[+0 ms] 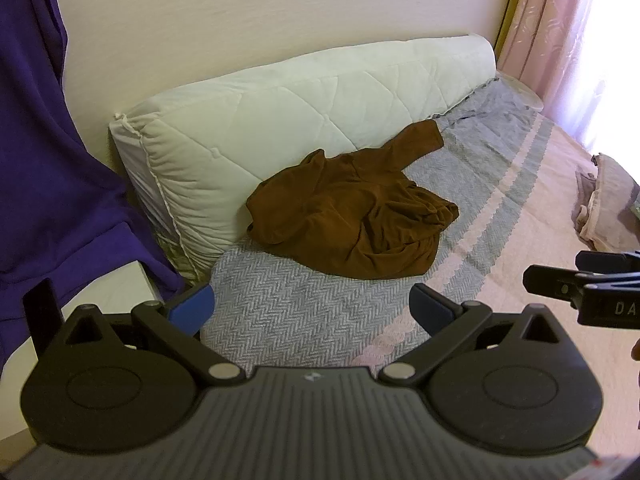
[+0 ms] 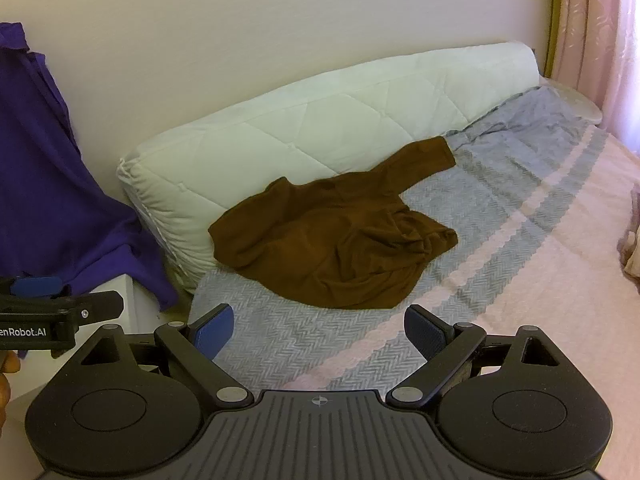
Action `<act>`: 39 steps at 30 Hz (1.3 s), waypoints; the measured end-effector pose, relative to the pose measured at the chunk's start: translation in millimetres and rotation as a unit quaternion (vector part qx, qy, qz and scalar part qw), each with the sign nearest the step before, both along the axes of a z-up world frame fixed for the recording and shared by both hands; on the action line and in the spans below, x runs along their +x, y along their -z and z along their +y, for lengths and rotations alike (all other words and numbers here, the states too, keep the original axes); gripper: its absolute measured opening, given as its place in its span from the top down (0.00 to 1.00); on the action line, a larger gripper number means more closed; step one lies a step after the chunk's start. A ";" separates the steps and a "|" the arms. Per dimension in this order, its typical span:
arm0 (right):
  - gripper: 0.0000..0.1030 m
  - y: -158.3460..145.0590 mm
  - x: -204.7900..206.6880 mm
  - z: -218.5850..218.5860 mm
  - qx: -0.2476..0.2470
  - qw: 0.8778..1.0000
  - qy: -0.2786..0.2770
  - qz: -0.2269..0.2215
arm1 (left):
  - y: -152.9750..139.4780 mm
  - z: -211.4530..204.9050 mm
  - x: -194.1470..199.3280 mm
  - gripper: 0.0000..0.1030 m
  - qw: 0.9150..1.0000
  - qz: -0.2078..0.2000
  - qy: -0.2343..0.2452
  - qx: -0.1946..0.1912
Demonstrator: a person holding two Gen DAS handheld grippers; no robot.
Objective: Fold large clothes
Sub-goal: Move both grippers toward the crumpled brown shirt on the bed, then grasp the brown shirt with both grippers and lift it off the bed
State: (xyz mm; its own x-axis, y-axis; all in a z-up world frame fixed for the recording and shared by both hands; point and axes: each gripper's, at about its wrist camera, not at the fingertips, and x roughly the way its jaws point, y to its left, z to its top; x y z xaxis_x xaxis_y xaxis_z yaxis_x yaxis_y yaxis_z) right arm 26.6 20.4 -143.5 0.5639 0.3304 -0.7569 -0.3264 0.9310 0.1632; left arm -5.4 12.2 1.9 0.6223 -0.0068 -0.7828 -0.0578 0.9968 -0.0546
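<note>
A crumpled brown garment (image 1: pixel 352 216) lies in a heap on the bed (image 1: pixel 500 216), which is covered by a grey and pink herringbone blanket. One sleeve of the garment reaches up against the long white quilted bolster (image 1: pixel 304 100) that runs along the cream wall. Nothing lies between the garment and either tool; bare blanket fills the gap.

The left hand-held gripper (image 1: pixel 312 312) hovers above the near end of the bed, its blue-padded jaws spread wide and empty. The right hand-held gripper (image 2: pixel 318 328) hovers just beside it, jaws likewise wide apart, holding nothing.

A purple cloth (image 2: pixel 52 184) hangs at the left over a white ledge (image 2: pixel 120 292). Pink curtains (image 1: pixel 560 20) close off the far right, and a pale bundle of fabric (image 1: pixel 604 204) sits on the bed's right edge.
</note>
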 end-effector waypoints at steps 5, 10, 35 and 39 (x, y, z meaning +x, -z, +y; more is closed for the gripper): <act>0.13 2.2 4.1 -1.9 0.001 1.000 -0.007 0.002 | 0.3 -2.2 -0.7 0.01 1.000 0.000 -0.007 0.005; 0.13 8.5 8.6 -7.3 0.000 1.000 -0.015 0.009 | 3.1 -5.1 0.3 0.01 1.000 0.005 -0.019 0.008; 0.13 91.2 129.3 14.3 -0.084 0.979 -0.177 -0.050 | 113.0 29.7 152.9 0.01 0.993 0.016 0.082 0.079; 0.13 125.3 187.5 51.8 -0.119 0.964 -0.229 -0.061 | 159.8 46.9 205.7 0.09 0.992 0.031 0.096 0.081</act>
